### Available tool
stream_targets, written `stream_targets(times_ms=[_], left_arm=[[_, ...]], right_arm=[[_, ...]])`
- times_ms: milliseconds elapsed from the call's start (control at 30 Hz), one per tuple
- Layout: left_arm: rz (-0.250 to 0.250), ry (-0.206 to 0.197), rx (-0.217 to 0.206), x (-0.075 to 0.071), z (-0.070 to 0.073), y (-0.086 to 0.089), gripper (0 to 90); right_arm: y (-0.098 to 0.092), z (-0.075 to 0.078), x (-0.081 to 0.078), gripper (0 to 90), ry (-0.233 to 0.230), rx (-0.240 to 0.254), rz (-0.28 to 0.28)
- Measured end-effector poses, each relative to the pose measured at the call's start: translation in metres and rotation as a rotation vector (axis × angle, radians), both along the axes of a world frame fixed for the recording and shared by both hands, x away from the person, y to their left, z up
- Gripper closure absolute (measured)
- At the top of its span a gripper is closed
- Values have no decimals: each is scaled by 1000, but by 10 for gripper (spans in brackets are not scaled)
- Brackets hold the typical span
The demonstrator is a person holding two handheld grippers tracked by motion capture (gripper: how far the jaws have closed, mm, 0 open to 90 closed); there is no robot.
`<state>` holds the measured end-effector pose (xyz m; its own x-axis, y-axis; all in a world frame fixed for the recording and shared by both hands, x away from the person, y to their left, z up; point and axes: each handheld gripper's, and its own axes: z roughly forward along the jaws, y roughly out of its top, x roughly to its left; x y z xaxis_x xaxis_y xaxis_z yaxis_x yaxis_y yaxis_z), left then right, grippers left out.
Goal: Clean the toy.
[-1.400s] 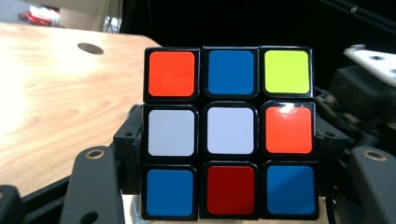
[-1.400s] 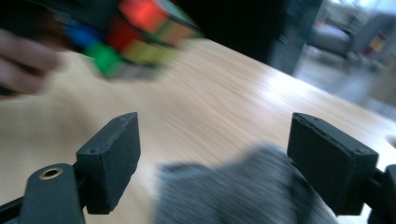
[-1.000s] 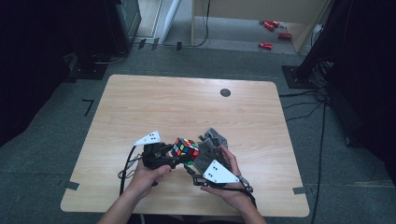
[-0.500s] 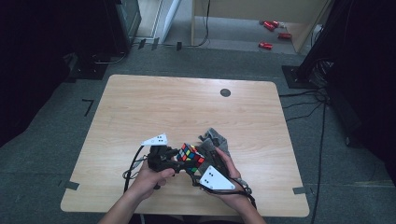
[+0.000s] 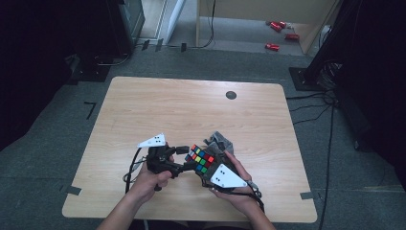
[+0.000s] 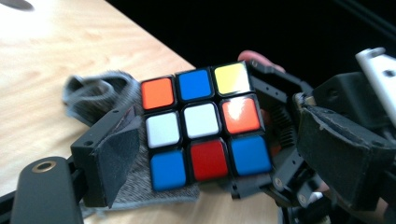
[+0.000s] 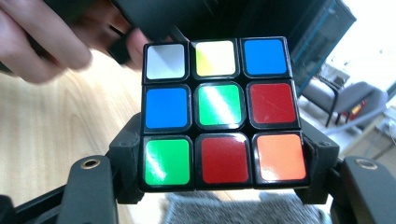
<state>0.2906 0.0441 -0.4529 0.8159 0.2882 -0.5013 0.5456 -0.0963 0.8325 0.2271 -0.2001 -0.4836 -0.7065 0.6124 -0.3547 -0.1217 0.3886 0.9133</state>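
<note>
The multicoloured three-by-three puzzle cube [image 5: 201, 159] sits up off the pale wooden desk [image 5: 191, 105], near the desk's front edge, right between the two hands, and it's the right gripper [image 5: 207, 167] that has it: in the right gripper view its black jaws clamp the cube's bottom layer from both sides, pads against the plastic, having just been closing in on it. The face towards that camera reads white, yellow, blue on top, blue, green, red across the middle, green, red, orange below. Over to the left gripper [image 5: 184, 158]: its jaws have just been opening, and in the left gripper view they stand wide on either side of the cube [image 6: 203, 126], the near felt pad clear of the cube's edge, nothing pinched. That camera catches another face, orange, blue, yellow on top, white, white, orange, then blue, red, blue. A crumpled grey cloth [image 5: 219, 141] lies on the desk just behind and under the cube. The left hand [image 5: 151, 179] and right hand [image 5: 234, 189] grip their handles, cables trailing towards the front edge.
</note>
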Motion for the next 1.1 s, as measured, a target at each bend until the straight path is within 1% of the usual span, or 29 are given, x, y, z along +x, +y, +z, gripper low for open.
stream_targets(times_ms=[33,100,167,200,233,267,300,333,367,400,433,467,500,567,633,700,767,800,900,967,1033,1100], left_arm=[[2,-11,-8,0,1,2,141],[7,-54,-2,-1,3,3,137],[21,-111,36,-2,2,4,137],[32,-132,52,-2,2,4,137],[45,-164,72,-4,1,3,137],[43,-197,82,-5,-1,3,139],[38,-231,83,-7,-3,4,152],[45,-264,92,-8,-3,3,160],[53,-311,112,-10,-4,1,159],[58,-347,126,-12,-4,0,159],[67,-419,155,-16,-5,-3,159],[72,-469,179,-19,-6,-5,159],[77,-503,195,-21,-7,-7,159],[87,-587,218,-26,-10,-12,160],[92,-644,229,-29,-12,-15,161],[97,-695,253,-32,-13,-19,161],[111,-731,289,-34,-15,-22,161],[119,-750,311,-35,-16,-23,162],[123,-788,352,-36,-20,-26,166],[116,-796,354,-37,-21,-27,167],[114,-807,354,-38,-21,-28,169],[107,-809,356,-38,-22,-28,172]], right_arm=[[-2,0,2,343,10,4,-12],[-7,2,5,343,48,37,-32],[-13,5,7,343,81,86,-50],[-15,8,8,343,96,102,-60],[-16,9,8,343,108,114,-69],[-18,12,9,343,126,132,-78],[-19,15,9,343,143,154,-82],[-20,18,9,343,162,180,-85],[-20,21,8,343,182,202,-88],[-19,24,7,343,212,230,-90],[-19,27,7,343,230,245,-90],[-17,30,6,343,260,267,-85],[-16,32,5,343,279,282,-84],[-14,36,3,343,318,308,-97],[-12,39,3,343,367,327,-120],[-11,39,3,343,415,353,-129],[-10,38,3,342,453,373,-129],[-9,38,3,342,464,377,-130],[-5,37,3,342,477,359,-152],[-3,36,3,342,509,371,-146],[-2,36,3,342,527,373,-147],[-2,35,2,342,549,388,-145]])
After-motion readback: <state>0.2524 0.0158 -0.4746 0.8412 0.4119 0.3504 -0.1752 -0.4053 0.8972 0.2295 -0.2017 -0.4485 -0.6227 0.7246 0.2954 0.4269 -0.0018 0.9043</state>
